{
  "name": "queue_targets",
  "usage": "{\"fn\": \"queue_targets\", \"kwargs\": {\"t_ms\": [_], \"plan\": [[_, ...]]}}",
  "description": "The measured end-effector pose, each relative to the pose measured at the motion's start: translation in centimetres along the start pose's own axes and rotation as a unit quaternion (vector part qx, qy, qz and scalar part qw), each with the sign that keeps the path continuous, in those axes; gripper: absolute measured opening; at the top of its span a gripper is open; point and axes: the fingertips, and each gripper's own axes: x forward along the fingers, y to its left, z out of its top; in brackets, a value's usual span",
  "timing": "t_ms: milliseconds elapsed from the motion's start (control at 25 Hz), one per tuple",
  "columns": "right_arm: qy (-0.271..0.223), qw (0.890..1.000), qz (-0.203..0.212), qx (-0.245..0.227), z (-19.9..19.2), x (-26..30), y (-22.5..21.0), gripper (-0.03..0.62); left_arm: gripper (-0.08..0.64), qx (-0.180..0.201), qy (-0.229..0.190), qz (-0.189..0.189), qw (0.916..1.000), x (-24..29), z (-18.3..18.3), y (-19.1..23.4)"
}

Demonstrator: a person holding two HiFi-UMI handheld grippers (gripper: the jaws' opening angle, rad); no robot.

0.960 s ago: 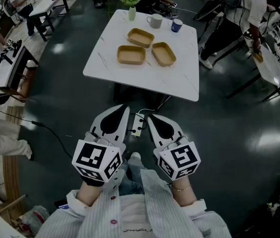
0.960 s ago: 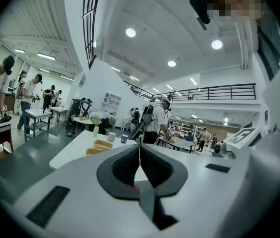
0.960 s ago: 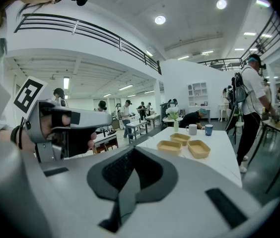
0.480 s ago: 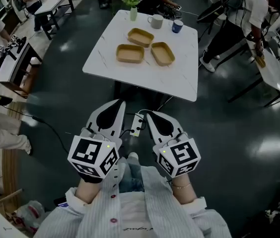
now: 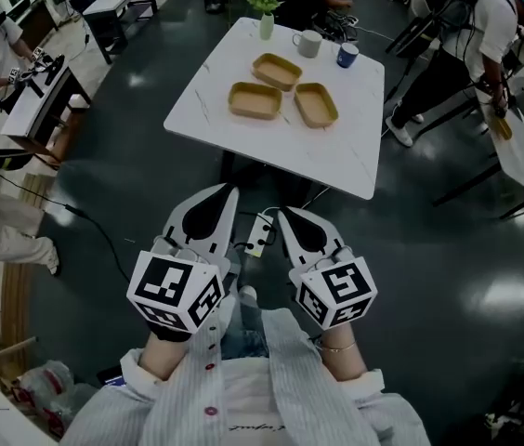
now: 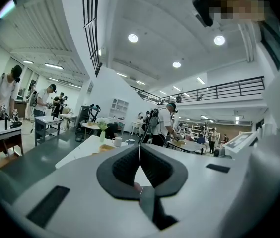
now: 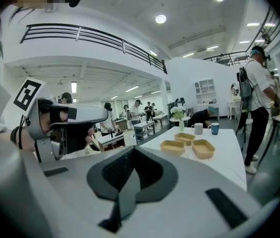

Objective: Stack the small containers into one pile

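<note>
The table (image 5: 336, 156) carries three containers (image 5: 255, 100) and two mugs (image 5: 308, 43). Left gripper (image 5: 230, 193) and right gripper (image 5: 281, 216): closed, empty. Only the right gripper view shows the other gripper.

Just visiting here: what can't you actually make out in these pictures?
- What the gray mug and blue mug hold: too small in the head view, side-on in the right gripper view.
- The three tan containers in the left gripper view: the shut left gripper blocks all but a sliver.
- The white table, its near edge in the right gripper view: the right gripper hides it.
</note>
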Motion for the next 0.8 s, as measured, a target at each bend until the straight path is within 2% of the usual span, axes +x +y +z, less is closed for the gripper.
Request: {"fn": "queue_targets", "kwargs": {"t_ms": [400,800], "plan": [[0.007,1.000,-0.008,-0.001,1.2,4.4,-3.3,0.011,0.018,-0.005,0.006,-0.017,0.9998,5.3,0.3,2.7],[0.016,0.998,-0.059,0.018,3.5,12.2,-8.7,0.011,0.018,-0.001,0.028,-0.080,0.9964,14.7,2.2,7.7]]}}
